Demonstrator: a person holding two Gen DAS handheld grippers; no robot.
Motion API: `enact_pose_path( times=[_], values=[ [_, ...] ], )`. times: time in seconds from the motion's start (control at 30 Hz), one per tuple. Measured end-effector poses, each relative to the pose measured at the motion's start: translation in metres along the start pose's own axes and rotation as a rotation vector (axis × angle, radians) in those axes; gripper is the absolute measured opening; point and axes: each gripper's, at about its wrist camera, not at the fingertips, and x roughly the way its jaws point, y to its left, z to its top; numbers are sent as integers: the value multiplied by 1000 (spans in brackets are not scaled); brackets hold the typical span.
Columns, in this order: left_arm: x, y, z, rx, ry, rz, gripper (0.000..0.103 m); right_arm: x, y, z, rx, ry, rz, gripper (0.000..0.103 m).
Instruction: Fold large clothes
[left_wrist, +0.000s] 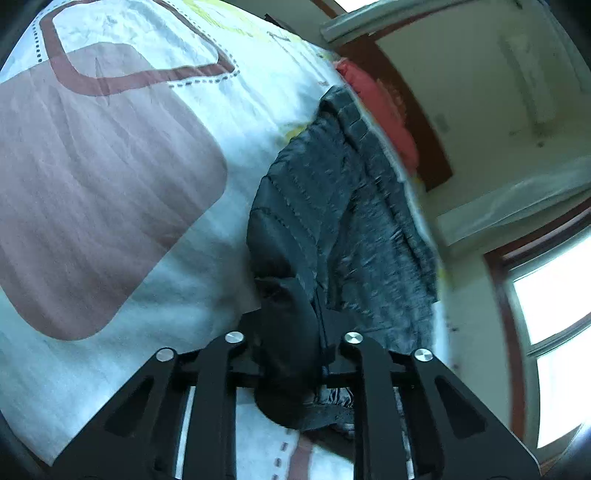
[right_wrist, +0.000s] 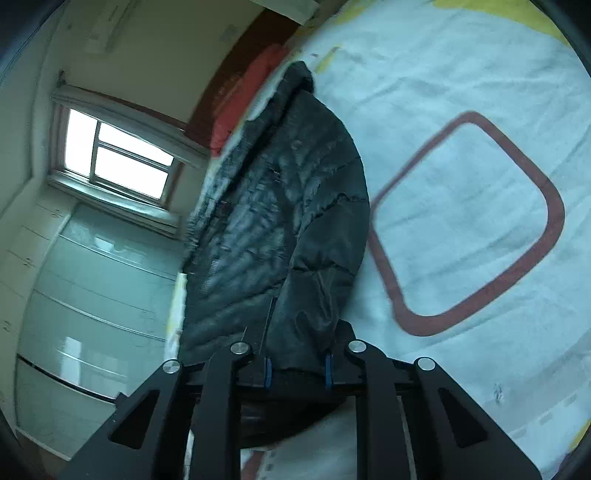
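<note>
A home bedroom: a bed under a white patterned cotton sheet (left_wrist: 229, 206), a red pillow (left_wrist: 384, 110), a brown-framed window (right_wrist: 118, 158) and pale wardrobe doors (right_wrist: 99, 295).

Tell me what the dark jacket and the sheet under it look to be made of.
Dark jacket: probably thin nylon or polyester shell over padding, slightly glossy; stitched quilt lines and puffy sections suggest it. Sheet: looks like matte woven cotton or a blend, with soft creases and printed brown shapes. Exact fibre cannot be told.
</note>
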Motion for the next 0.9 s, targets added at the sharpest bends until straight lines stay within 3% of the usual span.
enact_pose_path(
  times=[0.37, 0.6, 0.73, 0.9],
  values=[
    [-67, -63, 8, 142, -83, -197, 10, -59, 61, 2, -111, -65, 171, 15],
    [-115, -86, 11, 158, -123, -274, 10, -97, 91, 7, -182, -113, 233, 15],
    [-100, -104, 37, 168, -130, -285, 10, -82, 96, 37, -175, -122, 263, 15],
    [-53, -141, 85, 226, -156, -271, 10, -28, 110, 111, -162, -139, 300, 15]
  ],
)
